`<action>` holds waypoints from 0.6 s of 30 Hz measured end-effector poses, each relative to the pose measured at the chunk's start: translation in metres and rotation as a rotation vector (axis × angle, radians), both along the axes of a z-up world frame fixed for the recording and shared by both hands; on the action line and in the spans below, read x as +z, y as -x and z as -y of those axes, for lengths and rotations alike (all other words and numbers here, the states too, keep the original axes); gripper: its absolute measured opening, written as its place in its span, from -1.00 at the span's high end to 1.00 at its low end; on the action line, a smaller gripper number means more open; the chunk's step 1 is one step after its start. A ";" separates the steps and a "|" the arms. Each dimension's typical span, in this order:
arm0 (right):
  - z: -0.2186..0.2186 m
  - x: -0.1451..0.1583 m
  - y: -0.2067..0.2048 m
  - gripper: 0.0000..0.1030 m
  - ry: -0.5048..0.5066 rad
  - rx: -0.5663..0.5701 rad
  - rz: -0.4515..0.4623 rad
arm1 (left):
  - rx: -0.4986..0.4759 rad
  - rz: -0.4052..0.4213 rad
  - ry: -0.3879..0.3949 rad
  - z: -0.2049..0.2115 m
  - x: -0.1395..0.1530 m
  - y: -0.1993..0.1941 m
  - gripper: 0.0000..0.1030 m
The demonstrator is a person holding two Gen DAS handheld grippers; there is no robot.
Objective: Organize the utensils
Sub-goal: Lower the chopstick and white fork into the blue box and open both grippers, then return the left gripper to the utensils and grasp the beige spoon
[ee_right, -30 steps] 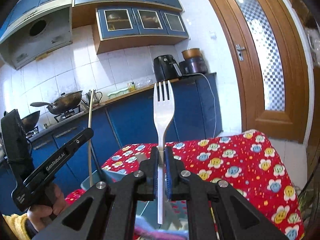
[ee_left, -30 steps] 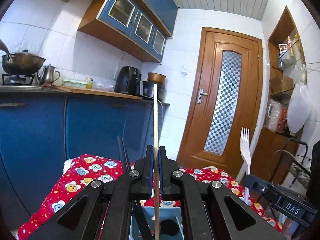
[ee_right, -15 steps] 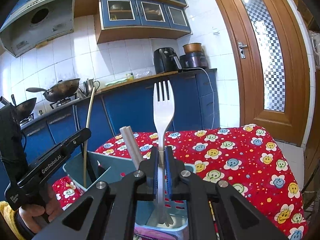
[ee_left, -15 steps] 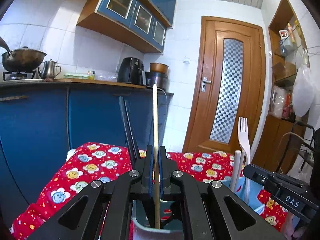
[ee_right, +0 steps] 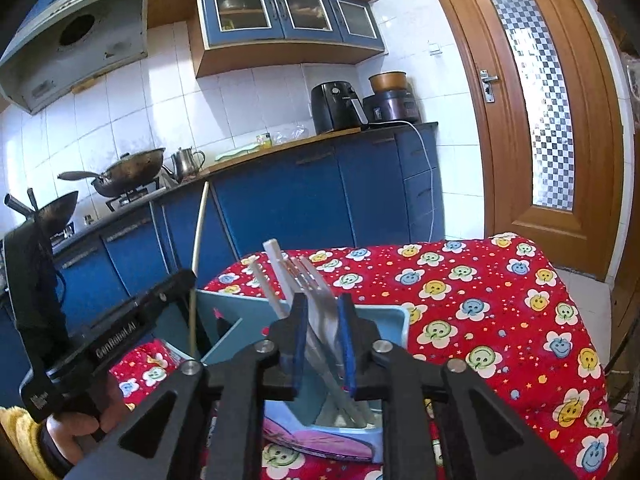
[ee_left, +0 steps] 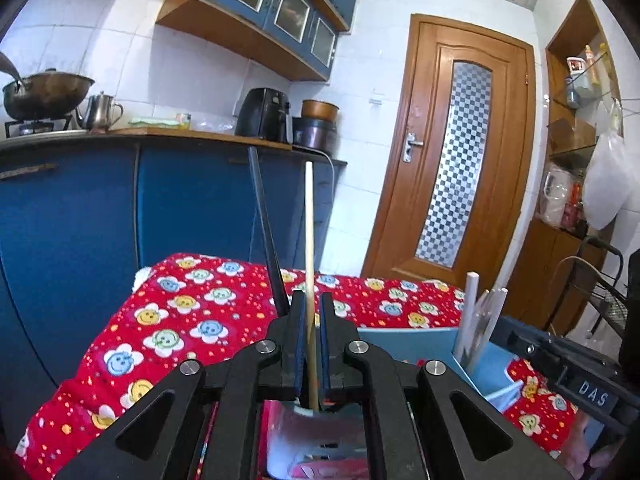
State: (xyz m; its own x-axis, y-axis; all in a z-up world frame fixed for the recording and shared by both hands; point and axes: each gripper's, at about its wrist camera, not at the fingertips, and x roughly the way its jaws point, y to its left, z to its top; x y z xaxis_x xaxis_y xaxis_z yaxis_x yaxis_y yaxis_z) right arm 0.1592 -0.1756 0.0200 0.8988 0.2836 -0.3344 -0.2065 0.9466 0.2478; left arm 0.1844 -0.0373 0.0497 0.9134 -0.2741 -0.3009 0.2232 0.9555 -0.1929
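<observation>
A light blue utensil holder (ee_right: 376, 320) with compartments stands on the red flowered tablecloth (ee_right: 500, 300). My left gripper (ee_left: 309, 344) has opened slightly around an upright pale wooden chopstick (ee_left: 309, 240), whose lower end is in the holder; the chopstick also shows in the right wrist view (ee_right: 198, 264). A black chopstick (ee_left: 266, 236) leans in the holder just left of it. My right gripper (ee_right: 322, 340) is open over the holder; the white plastic fork (ee_right: 316, 292), blurred, leans free between its jaws beside white sticks (ee_right: 276, 276).
Blue kitchen cabinets (ee_left: 100, 216) and a counter with an air fryer (ee_left: 262, 114) stand behind the table. A wooden door (ee_left: 452, 168) is at the back right. A wire rack (ee_left: 600, 304) stands right of the table.
Both grippers have come down to the holder. The right gripper has opened and the fork has dropped into the holder. The left gripper's jaws have parted a little around the chopstick.
</observation>
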 end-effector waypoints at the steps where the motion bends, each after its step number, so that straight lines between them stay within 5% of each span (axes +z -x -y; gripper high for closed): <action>1: 0.000 0.002 0.001 0.60 0.001 -0.002 0.003 | -0.009 -0.005 -0.003 0.000 0.000 0.001 0.74; 18: -0.004 0.029 0.047 0.36 -0.009 -0.001 -0.002 | -0.092 -0.081 -0.011 -0.005 0.022 0.042 0.57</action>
